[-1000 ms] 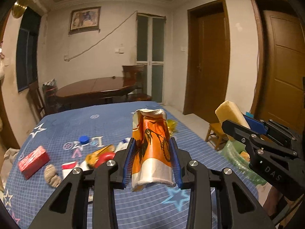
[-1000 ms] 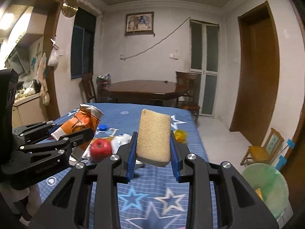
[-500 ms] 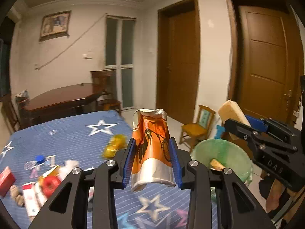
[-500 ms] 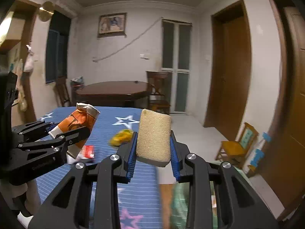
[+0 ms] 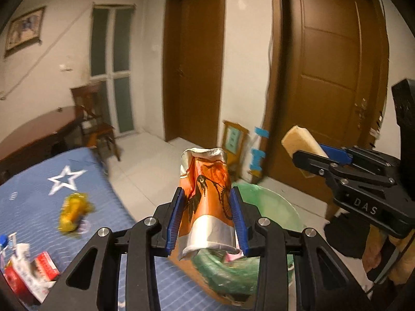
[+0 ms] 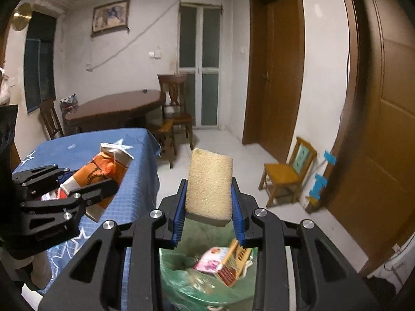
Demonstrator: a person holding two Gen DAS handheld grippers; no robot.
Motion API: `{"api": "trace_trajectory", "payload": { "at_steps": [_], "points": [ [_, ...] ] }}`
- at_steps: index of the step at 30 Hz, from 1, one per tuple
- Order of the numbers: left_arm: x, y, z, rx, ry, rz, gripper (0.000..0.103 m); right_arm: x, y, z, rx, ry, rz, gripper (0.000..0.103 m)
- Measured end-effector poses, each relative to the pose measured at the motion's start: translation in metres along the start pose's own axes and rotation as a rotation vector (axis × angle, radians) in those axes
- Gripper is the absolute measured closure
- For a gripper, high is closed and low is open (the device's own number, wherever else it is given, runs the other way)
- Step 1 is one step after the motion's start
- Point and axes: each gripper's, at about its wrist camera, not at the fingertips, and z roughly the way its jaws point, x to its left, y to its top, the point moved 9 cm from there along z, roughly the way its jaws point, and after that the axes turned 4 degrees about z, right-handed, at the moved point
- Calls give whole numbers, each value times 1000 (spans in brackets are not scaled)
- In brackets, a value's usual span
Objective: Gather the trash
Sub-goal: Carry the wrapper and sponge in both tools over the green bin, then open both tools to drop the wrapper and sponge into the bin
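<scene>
**A:** Left tool (image 5: 206, 216) status?

**B:** Closed down on the orange wrapper (image 5: 206, 199). Blue pads (image 5: 175, 213) press both sides of it; the wrapper stands upright between them, crumpled open end up, white band at the bottom. Seen from the right wrist view, the same wrapper (image 6: 99, 178) sits tilted in the left tool, over the edge of the blue star-print surface (image 6: 140, 181).

**A:** Right tool (image 6: 208, 206)?

**B:** Clamped on the tan sponge (image 6: 209, 188). The sponge is upright, its dark underside just below the pads. In the left view the sponge (image 5: 302, 142) sticks out past the right tool's fingers, off to the right.

**A:** Where's the bin?

**B:** The green-lined trash bin (image 6: 181, 280) is on the floor beside the surface's edge, directly under the right tool. It has a pink packet (image 6: 210, 260) and a red-and-gold carton (image 6: 232, 267) inside. In the left view the bin rim (image 5: 269, 202) shows just behind and below the wrapper.

**A:** Anything left on the surface (image 5: 33, 202)?

**B:** A yellow wrapper (image 5: 74, 211), blurred, a red-and-white packet (image 5: 28, 272) at the lower left, and a blue cap (image 5: 2, 239) at the left edge.
</scene>
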Motion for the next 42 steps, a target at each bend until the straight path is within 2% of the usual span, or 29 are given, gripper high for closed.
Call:
{"api": "trace_trajectory", "payload": {
  "at_steps": [2,9,13,16,20,25,32,38,39,41,42],
  "points": [
    [-10,-2,22,43,-39,-3,65,-13,-5,10,44,7,23,74],
    [-18,-18,95,193,-137,-46,65,-49,-43,63,281,45,92,74],
    [-21,-34,135,274,-150,-46,65,-60,-65,87,384,71,134,74],
    [-20,-49,163,329,-151,-34,65,-67,-76,99,428,72,154,74],
    [-22,-69,187,377,-159,-35,65,-68,-84,104,452,77,150,74],
    [-22,-79,201,391,-149,-31,65,-73,-91,115,473,78,146,74],
    [-23,-78,197,394,-148,-37,64,-76,-91,118,476,78,146,74],
    [-22,-76,193,398,-142,-33,58,-77,-91,119,474,77,147,73],
    [-21,-77,193,399,-135,-30,54,-77,-91,119,471,79,151,72],
    [-19,-79,193,407,-123,-27,51,-80,-90,120,470,90,166,58],
    [-17,-80,194,407,-118,-29,47,-82,-90,119,462,89,173,56]
  ]
}}
